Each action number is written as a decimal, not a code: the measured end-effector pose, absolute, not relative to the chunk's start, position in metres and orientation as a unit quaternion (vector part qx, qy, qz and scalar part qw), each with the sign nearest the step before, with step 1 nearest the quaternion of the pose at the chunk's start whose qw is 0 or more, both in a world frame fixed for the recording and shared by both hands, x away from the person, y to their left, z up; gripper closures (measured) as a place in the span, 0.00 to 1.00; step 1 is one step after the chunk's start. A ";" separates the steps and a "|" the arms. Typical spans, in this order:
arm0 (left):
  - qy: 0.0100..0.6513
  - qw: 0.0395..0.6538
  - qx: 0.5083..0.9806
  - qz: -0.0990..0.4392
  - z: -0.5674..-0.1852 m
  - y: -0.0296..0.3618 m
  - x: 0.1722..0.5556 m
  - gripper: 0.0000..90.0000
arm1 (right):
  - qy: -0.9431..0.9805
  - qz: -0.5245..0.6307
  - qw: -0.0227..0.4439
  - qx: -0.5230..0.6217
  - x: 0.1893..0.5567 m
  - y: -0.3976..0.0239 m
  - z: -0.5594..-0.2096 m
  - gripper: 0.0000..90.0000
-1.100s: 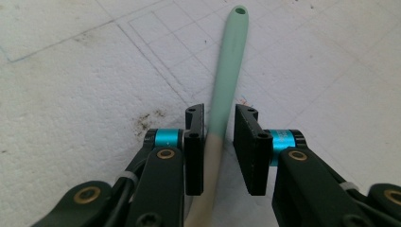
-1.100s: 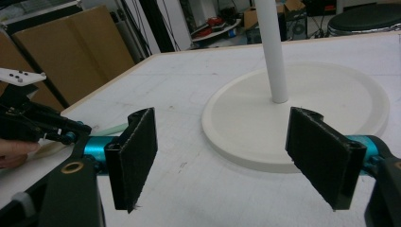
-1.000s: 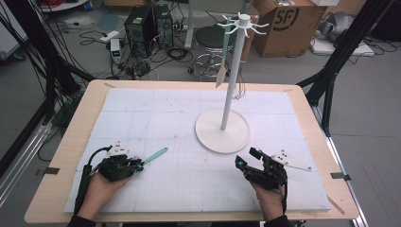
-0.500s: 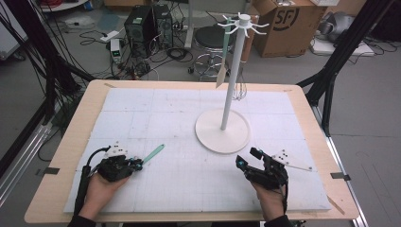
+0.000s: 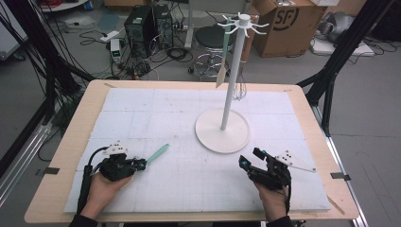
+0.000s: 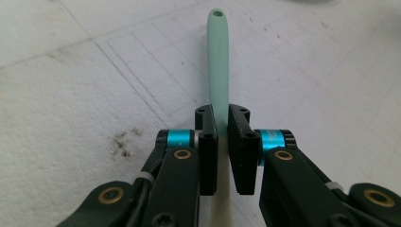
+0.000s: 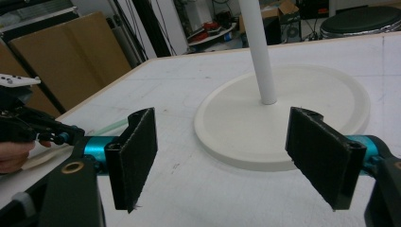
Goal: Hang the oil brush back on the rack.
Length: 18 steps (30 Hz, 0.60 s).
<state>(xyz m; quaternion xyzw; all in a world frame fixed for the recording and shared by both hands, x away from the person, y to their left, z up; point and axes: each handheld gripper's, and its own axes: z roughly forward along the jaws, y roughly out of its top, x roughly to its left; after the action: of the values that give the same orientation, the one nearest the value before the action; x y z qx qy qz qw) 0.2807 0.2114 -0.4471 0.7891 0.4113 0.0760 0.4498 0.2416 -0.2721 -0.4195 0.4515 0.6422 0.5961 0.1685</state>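
Covering the wooden table (image 5: 66, 142), a white gridded mat (image 5: 161, 109) lies flat.

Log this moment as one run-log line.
left gripper: shut on mint utensil handle, jaws just closing | right gripper: open, empty | stand: mid-table

Open mat (image 5: 179, 184) lies between both hands; only the white stand (image 5: 222, 130) rises mid-table, right of centre.
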 end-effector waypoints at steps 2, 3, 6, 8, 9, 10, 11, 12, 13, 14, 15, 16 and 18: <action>0.411 0.460 0.784 0.076 -0.446 0.211 0.280 0.92 | 0.642 0.596 0.168 0.452 0.241 -0.273 -0.419 0.28; 0.409 0.463 0.783 0.070 -0.445 0.211 0.281 0.92 | 0.642 0.596 0.168 0.452 0.241 -0.273 -0.419 0.28; 0.406 0.475 0.778 0.065 -0.444 0.209 0.281 0.92 | 0.641 0.596 0.169 0.453 0.241 -0.273 -0.420 0.28; 0.405 0.489 0.771 0.055 -0.442 0.210 0.282 0.92 | 0.641 0.595 0.169 0.453 0.241 -0.273 -0.420 0.28; 0.404 0.496 0.767 0.053 -0.441 0.210 0.282 0.92 | 0.641 0.595 0.169 0.454 0.241 -0.273 -0.420 0.28; 0.403 0.505 0.762 0.050 -0.439 0.210 0.282 0.92 | 0.642 0.595 0.170 0.453 0.241 -0.273 -0.420 0.28; 0.399 0.514 0.758 0.047 -0.437 0.209 0.282 0.92 | 0.642 0.595 0.170 0.453 0.242 -0.273 -0.420 0.28; 0.396 0.516 0.758 0.050 -0.435 0.208 0.281 0.92 | 0.642 0.595 0.170 0.453 0.242 -0.273 -0.420 0.28; 0.395 0.521 0.755 0.049 -0.433 0.207 0.282 0.92 | 0.642 0.595 0.173 0.451 0.242 -0.273 -0.420 0.28; 0.392 0.527 0.753 0.047 -0.431 0.206 0.282 0.92 | 0.642 0.594 0.171 0.453 0.242 -0.273 -0.420 0.28; 0.392 0.533 0.749 0.046 -0.430 0.205 0.282 0.92 | 0.642 0.594 0.170 0.454 0.242 -0.273 -0.420 0.28; 0.389 0.539 0.746 0.044 -0.428 0.204 0.283 0.92 | 0.643 0.593 0.171 0.453 0.242 -0.273 -0.420 0.28; 0.382 0.553 0.739 0.039 -0.425 0.201 0.283 0.92 | 0.642 0.593 0.170 0.455 0.242 -0.272 -0.420 0.28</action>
<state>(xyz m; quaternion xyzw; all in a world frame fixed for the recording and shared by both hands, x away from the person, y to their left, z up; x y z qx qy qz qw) 0.2833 0.2010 -0.4252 0.7391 0.3819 0.0393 0.5535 0.2416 -0.2725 -0.4202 0.4546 0.6423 0.5931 0.1703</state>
